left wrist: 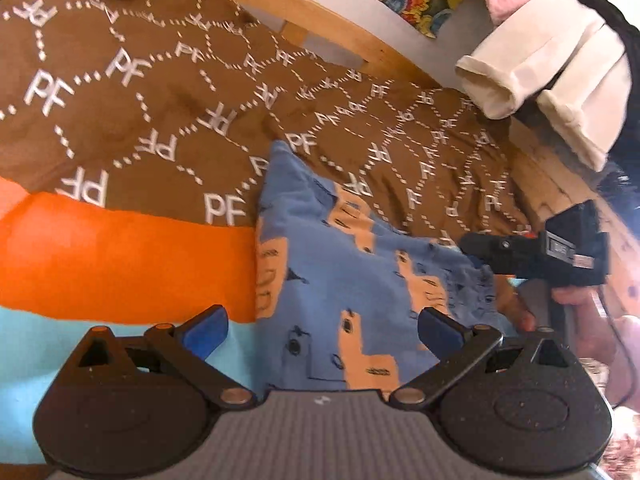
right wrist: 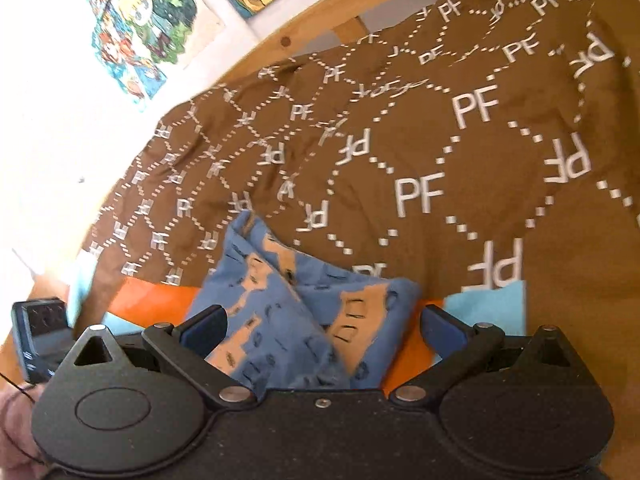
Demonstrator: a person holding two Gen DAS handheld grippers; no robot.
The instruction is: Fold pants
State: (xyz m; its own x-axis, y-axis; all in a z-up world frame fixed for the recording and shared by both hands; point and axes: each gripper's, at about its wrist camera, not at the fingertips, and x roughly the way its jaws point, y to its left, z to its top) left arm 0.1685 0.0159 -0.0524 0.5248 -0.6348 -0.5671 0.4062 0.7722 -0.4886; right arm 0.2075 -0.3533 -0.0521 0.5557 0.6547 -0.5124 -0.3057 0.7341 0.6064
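Hovering over the bed, both tools are empty: the left gripper point(left wrist: 322, 326) has its blue-padded fingers spread wide with nothing between them, and the right gripper point(right wrist: 323, 326) stands equally agape.

The blue cotton pants with tan block print point(left wrist: 352, 280) lie bunched on the bed, partly on the brown bedspread with white PF lettering point(left wrist: 132, 92) and partly on the flat orange fabric panel point(left wrist: 120, 256), with a pale blue panel point(left wrist: 24, 344) nearer the left tool. In the right wrist view the pants point(right wrist: 280, 320) show a raised ridge and overlapping layers (not yet a clean fold, by my judgement).

Risks:
- Pinching only the top layer at the ridge would drag the pile instead of folding it.
- A low pinch could catch the bedspread with the pants; the cloths touch along the far edge.
- Both tools sit close together over the same garment; the right tool's black body point(left wrist: 536, 250) shows just right of the pants in the left wrist view, so a crossing move could collide.

Edges and room: the wooden bed frame point(left wrist: 360, 36) bounds the far side, with white folded cloth point(left wrist: 540, 80) hanging at far right. Open bedspread beyond the pants gives room to spread them away from the tools.
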